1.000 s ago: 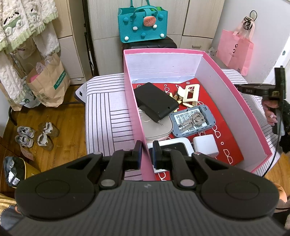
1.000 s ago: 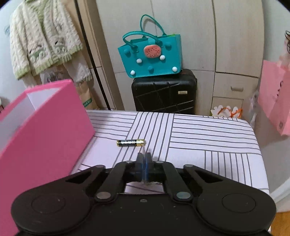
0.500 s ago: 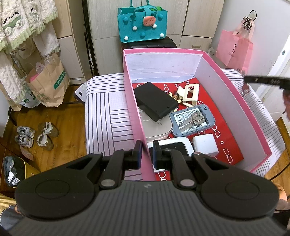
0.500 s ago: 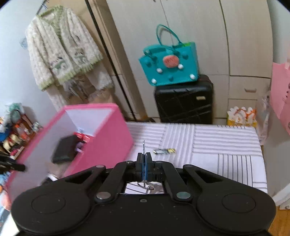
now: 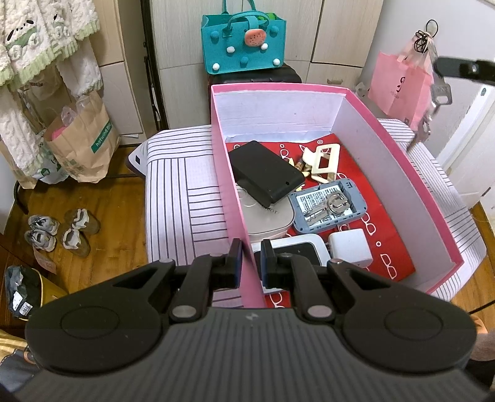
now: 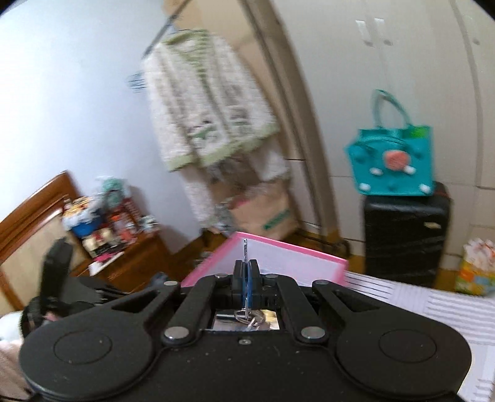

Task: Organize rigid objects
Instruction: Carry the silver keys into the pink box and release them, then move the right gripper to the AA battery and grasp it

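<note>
Pale cupboard doors point(image 5: 337, 27) line the far wall above a wooden floor point(image 5: 102, 198). A teal bag point(image 5: 243, 46) sits on a black suitcase point(image 6: 405, 235); a fluffy cardigan point(image 6: 204, 102) hangs left, beside a brown paper bag point(image 5: 82, 139) and small shoes point(image 5: 60, 228)

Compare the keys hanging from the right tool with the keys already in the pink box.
The hanging keys dangle in the air, pinched by the right tool; the boxed keys lie flat on a grey device. The hanging keys are outside the pink box; the boxed keys are inside. Both are silver.
</note>
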Motion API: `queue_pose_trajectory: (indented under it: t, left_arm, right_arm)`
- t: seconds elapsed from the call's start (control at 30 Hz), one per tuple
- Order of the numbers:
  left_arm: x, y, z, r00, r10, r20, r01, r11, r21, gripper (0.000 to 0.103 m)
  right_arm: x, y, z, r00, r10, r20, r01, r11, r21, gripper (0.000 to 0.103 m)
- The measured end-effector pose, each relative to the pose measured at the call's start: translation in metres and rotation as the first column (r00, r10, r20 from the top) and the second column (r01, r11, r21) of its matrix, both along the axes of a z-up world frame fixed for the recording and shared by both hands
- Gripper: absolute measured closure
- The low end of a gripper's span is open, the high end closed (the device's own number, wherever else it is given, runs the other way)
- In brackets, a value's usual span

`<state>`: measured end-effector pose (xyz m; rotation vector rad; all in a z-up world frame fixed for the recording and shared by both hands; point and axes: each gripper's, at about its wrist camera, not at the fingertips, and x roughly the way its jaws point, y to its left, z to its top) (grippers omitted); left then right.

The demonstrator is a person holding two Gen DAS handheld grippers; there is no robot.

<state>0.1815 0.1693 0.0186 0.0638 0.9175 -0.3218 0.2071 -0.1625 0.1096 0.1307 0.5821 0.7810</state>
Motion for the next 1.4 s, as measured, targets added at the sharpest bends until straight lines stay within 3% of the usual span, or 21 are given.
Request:
queue_pose_trajectory:
  t: [0.07, 0.2, 0.37, 0.7, 0.83, 0.93, 0.97, 1.0, 1.2, 1.4]
  left_arm:
    - [-0.001, -0.001, -0.001, 1.0, -0.003, 0.007, 0.003, 1.0, 0.005, 0.093]
    - [-0.001, -0.002, -0.001, 1.0, -0.008, 0.008, 0.008, 1.0, 0.01, 0.093]
    - [-0.001, -0.001, -0.001, 1.0, -0.012, 0.004, 0.012, 1.0, 0.008, 0.093]
    - [0.0, 0.0, -0.001, 1.0, -0.014, 0.0, 0.014, 1.0, 0.0, 0.093]
    - [0.0, 0.0, -0.001, 1.0, -0.013, 0.002, 0.013, 1.0, 0.003, 0.093]
    - [0.0, 0.001, -0.001, 1.0, -0.007, -0.001, 0.007, 1.0, -0.002, 0.093]
    - [0.0, 0.001, -0.001, 1.0, -0.005, -0.001, 0.005, 1.0, -0.005, 0.093]
    - [0.0, 0.001, -0.001, 1.0, -0.005, 0.0, 0.005, 1.0, -0.008, 0.093]
    - [0.0, 0.003, -0.002, 1.0, 0.0, 0.001, 0.0, 1.0, -0.017, 0.093]
    - [-0.001, 0.002, -0.002, 1.0, 0.007, 0.004, -0.007, 1.0, -0.013, 0.093]
  right_arm:
    - [0.003, 0.013, -0.005, 0.999, 0.035, -0.01, -0.035, 0.999, -0.003, 0.1]
    - [0.018, 0.04, -0.032, 0.989, 0.099, -0.114, -0.099, 0.995, 0.007, 0.1]
    - [0.037, 0.064, -0.068, 0.975, 0.107, -0.197, -0.115, 0.993, -0.031, 0.1]
    - [0.078, 0.08, -0.077, 0.996, -0.025, -0.085, 0.008, 0.981, -0.193, 0.099]
    - [0.096, 0.082, -0.091, 0.991, -0.06, -0.117, 0.032, 0.972, -0.233, 0.099]
    - [0.093, 0.082, -0.092, 0.997, -0.08, -0.021, 0.071, 0.96, -0.272, 0.09]
    - [0.091, 0.078, -0.089, 0.996, -0.093, -0.005, 0.088, 0.958, -0.273, 0.077]
    - [0.09, 0.073, -0.085, 0.996, -0.095, -0.003, 0.091, 0.961, -0.259, 0.071]
    - [0.069, 0.022, -0.057, 0.989, -0.151, 0.008, 0.15, 0.977, -0.153, 0.067]
    - [0.041, -0.026, -0.055, 0.969, -0.245, 0.031, 0.247, 0.951, -0.186, 0.063]
